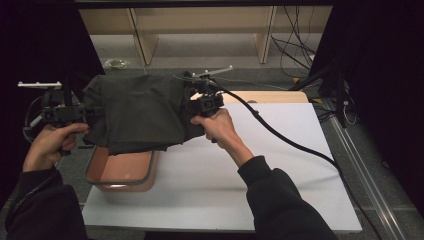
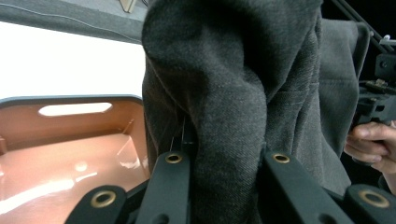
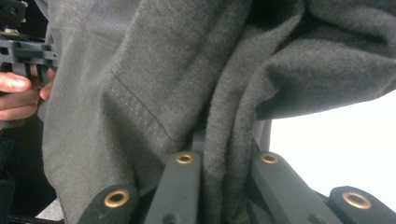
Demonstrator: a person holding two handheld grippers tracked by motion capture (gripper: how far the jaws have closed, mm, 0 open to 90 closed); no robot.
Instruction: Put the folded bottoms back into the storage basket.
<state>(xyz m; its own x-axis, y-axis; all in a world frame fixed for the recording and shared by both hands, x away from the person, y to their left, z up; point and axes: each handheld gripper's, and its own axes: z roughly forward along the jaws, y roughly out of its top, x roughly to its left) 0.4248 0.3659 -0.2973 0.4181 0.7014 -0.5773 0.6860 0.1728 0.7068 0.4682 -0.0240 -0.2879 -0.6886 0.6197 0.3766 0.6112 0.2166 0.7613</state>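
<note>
One dark grey garment (image 1: 137,112) is held up between two grippers above the left part of the white table (image 1: 280,165). One salmon-coloured bin (image 1: 122,172) with a grey rim is seen beneath it, standing at the table's left edge, and its inside is shown bare in the left gripper view (image 2: 60,154). The garment is stretched sideways, so that its long axis runs from left to right across the high view, roughly level, with its folds hanging down over the bin's far rim. Whether the cloth touches the bin cannot be told.

The left gripper (image 1: 82,114) is clamped on the garment's left end; in its own view a thick fold of the grey cloth (image 2: 233,116) is seen pinched between the two black jaws. The right gripper (image 1: 192,107) is likewise closed on the garment's right end, and in its own view a bunched fold (image 3: 219,140) is gripped between the jaws, with a stitched seam visible on the cloth to the left of it. Each gripper is held by one hand, the left hand (image 1: 50,142) at the table's left side and the right hand (image 1: 220,127) over the table's middle. One black cable (image 1: 290,142) is trailed from the right gripper across the table to the right.
</note>
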